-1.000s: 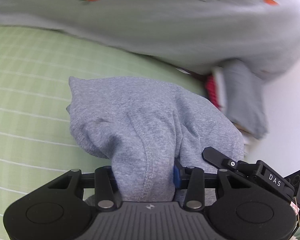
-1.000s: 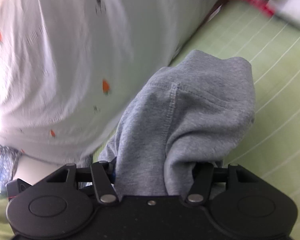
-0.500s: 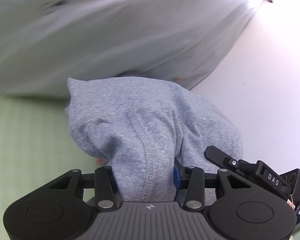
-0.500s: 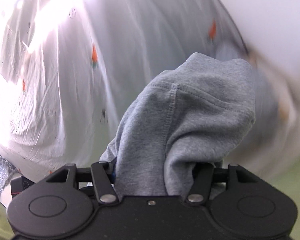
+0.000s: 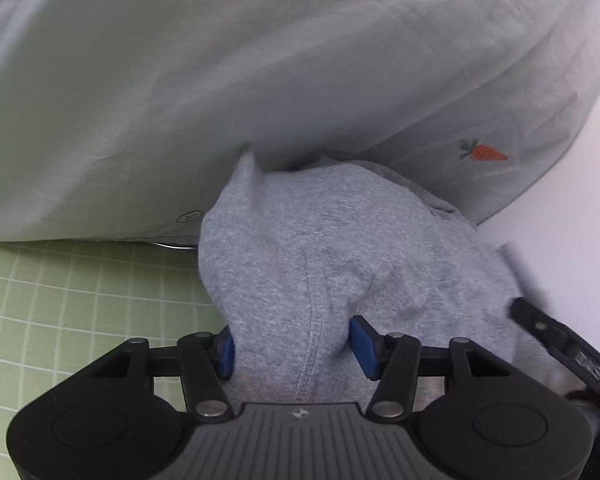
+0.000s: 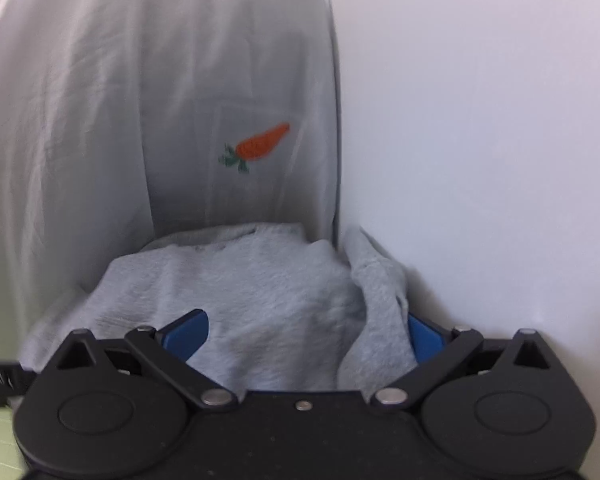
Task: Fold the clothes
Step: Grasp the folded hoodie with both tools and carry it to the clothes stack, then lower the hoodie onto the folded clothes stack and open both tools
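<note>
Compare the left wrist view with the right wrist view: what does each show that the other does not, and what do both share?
Only the left wrist view shows the green checked sheet and the left gripper, its jaws just opened further, cloth between them. Only the right shows the right gripper, jaws just spread wide. Both show the grey garment against the carrot-print fabric and the white wall.

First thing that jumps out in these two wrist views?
The grey garment bunched right ahead of both cameras, lying against a pale pillow printed with an orange carrot. The right gripper stands wide open over it, its jaws having just been opening; the left gripper has loosened too, cloth between its blue pads.
</note>
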Tool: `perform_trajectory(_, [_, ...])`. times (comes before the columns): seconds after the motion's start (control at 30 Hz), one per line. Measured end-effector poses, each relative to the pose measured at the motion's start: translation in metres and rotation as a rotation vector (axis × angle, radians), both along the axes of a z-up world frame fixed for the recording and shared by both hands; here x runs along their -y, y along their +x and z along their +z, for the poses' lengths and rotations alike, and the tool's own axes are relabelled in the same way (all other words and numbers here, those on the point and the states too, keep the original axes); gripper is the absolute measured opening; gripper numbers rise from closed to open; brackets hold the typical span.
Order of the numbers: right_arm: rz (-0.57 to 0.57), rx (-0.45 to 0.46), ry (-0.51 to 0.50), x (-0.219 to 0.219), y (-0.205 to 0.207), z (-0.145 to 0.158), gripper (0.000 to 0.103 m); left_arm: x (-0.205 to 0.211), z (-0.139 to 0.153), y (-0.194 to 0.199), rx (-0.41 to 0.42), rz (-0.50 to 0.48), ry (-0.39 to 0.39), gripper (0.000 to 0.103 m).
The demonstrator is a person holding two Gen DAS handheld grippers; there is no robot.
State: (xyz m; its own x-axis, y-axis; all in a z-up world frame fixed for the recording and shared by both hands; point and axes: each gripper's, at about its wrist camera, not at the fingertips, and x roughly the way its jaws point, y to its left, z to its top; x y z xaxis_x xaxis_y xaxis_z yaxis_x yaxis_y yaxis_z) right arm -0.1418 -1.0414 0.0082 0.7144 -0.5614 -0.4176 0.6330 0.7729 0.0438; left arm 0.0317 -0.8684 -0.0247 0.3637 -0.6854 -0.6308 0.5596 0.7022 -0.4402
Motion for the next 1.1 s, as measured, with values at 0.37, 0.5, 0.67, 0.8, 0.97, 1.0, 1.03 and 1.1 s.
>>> perform_trajectory(0.37, [0.118,0.096,-0.263,-0.034,0.006,-0.01,0.103,0.012,0.003,-0.015,0.076,0.022,0.067,0.072])
perform_trajectory(0.5, [0.097,0.043,-0.017,0.011,0.04,-0.059,0.103,-0.008,0.004,-0.012,0.153,0.082,0.108,0.093])
perform_trajectory(0.67, [0.123,0.037,-0.001,0.018,0.039,-0.06,0.103,-0.024,0.013,-0.019,0.251,0.071,0.159,0.093])
perform_trajectory(0.8, [0.126,-0.003,-0.022,0.008,0.029,-0.054,0.103,-0.042,0.022,-0.038,0.306,0.068,0.156,0.096])
perform_trajectory(0.97, [0.105,0.037,-0.018,-0.023,-0.011,-0.032,0.103,-0.074,0.034,-0.072,0.313,0.067,0.092,0.102])
perform_trajectory(1.0, [0.102,0.038,-0.019,-0.029,-0.021,-0.028,0.103,-0.082,0.034,-0.08,0.306,0.067,0.081,0.103])
perform_trajectory(1.03, [0.094,0.037,-0.022,-0.036,-0.032,-0.025,0.103,-0.09,0.036,-0.089,0.296,0.069,0.072,0.103])
perform_trajectory(1.1, [0.072,0.027,-0.024,-0.051,-0.052,-0.02,0.103,-0.101,0.037,-0.105,0.29,0.078,0.07,0.103])
